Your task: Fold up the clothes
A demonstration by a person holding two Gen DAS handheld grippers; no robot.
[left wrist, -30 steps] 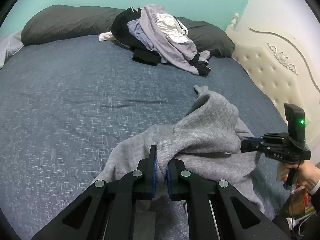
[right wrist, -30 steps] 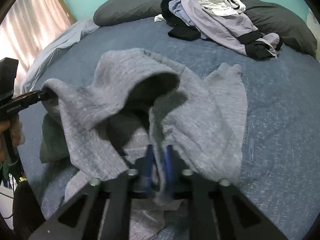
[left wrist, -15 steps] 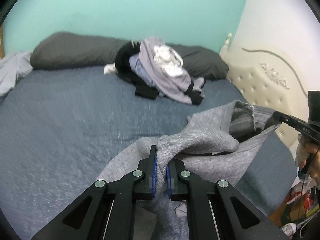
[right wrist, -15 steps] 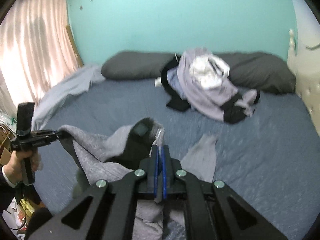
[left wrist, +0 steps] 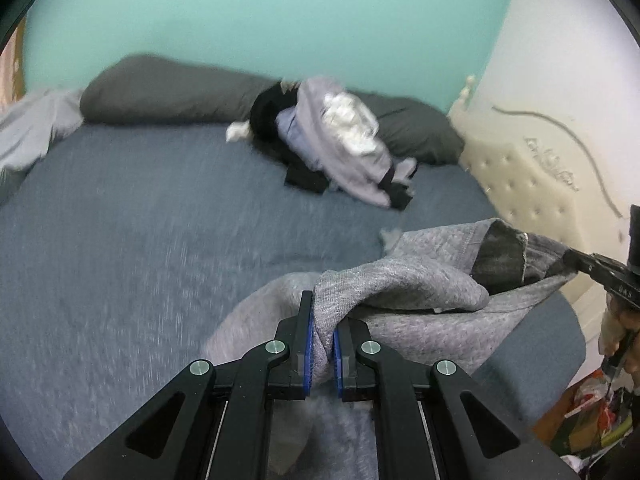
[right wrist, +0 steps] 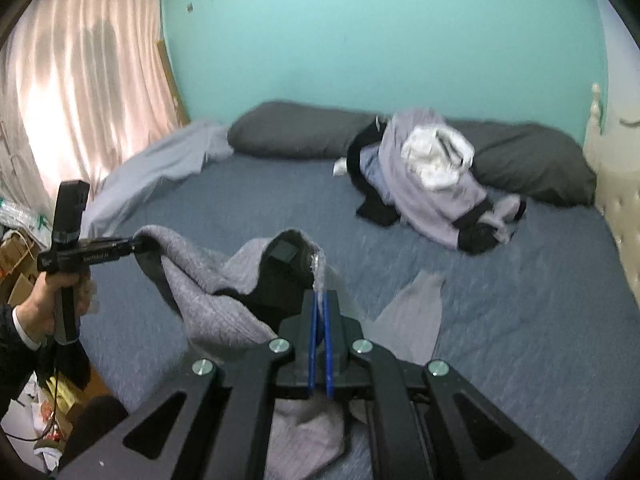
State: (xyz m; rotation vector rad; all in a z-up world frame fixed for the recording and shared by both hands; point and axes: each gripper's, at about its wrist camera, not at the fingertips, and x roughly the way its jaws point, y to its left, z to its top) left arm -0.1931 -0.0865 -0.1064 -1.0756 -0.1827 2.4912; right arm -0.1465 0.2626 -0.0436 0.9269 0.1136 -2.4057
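Observation:
A grey knit sweatshirt (left wrist: 404, 284) hangs stretched between my two grippers above the blue bed (left wrist: 140, 240). My left gripper (left wrist: 321, 322) is shut on a bunched fold of it, fabric squeezed between the blue pads. My right gripper (right wrist: 320, 300) is shut on a thin edge of the sweatshirt (right wrist: 200, 280), whose dark inside shows beside the pads. In the left wrist view the right gripper (left wrist: 578, 263) pinches the garment's far corner. In the right wrist view the left gripper (right wrist: 134, 245) grips the other corner. A sleeve (right wrist: 412, 312) trails down onto the bed.
A pile of lilac, black and white clothes (right wrist: 424, 176) lies at the far side of the bed against dark grey pillows (right wrist: 296, 130). A cream tufted headboard (left wrist: 536, 184) stands to the right. A pink curtain (right wrist: 80, 80) and floor clutter (right wrist: 24, 264) are on the left.
Both grippers have risen and lifted the sweatshirt off the bed. It has gone from a heap on the sheet to hanging between them, and the views now take in the wall.

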